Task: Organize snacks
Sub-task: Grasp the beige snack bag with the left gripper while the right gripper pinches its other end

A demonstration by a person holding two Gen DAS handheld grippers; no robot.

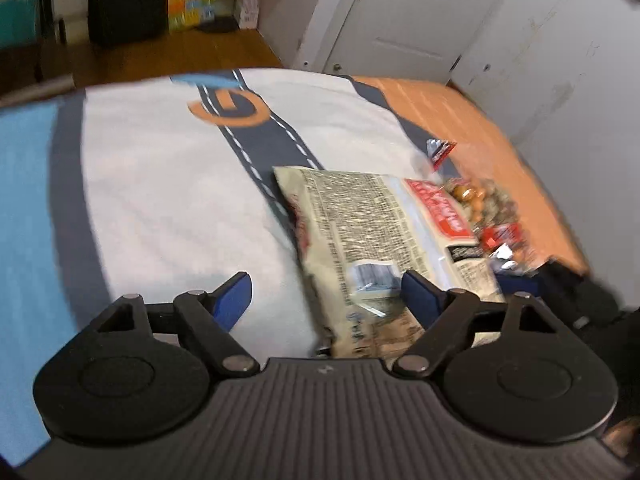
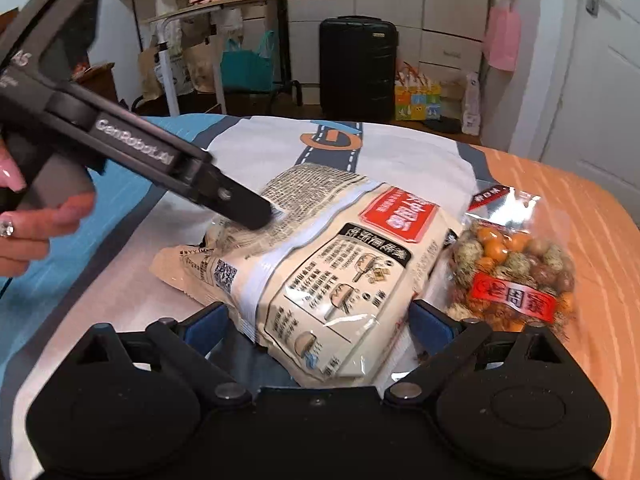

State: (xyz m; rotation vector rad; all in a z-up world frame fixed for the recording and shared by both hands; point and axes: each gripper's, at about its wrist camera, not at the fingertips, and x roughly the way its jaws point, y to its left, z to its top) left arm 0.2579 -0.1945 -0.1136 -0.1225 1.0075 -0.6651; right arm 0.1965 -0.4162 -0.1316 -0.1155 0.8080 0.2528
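So the big cream printed snack bag (image 2: 320, 272) lies flat on the road-print bedsheet (image 2: 272, 152), clear bag of mixed nuts (image 2: 516, 272) touching it at 3 o'clock. Right gripper (image 2: 320, 322) straddles it, spread wide; left gripper (image 1: 324, 292) angles down from 10 o'clock, also wide.

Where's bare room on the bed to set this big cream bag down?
Free: the white stretch of the bedspread left of the cream bag, bordered by the road print and the blue stripe. Also the orange sheet beyond the nut packet. Crowded: the right side, where bag and packet lie touching.
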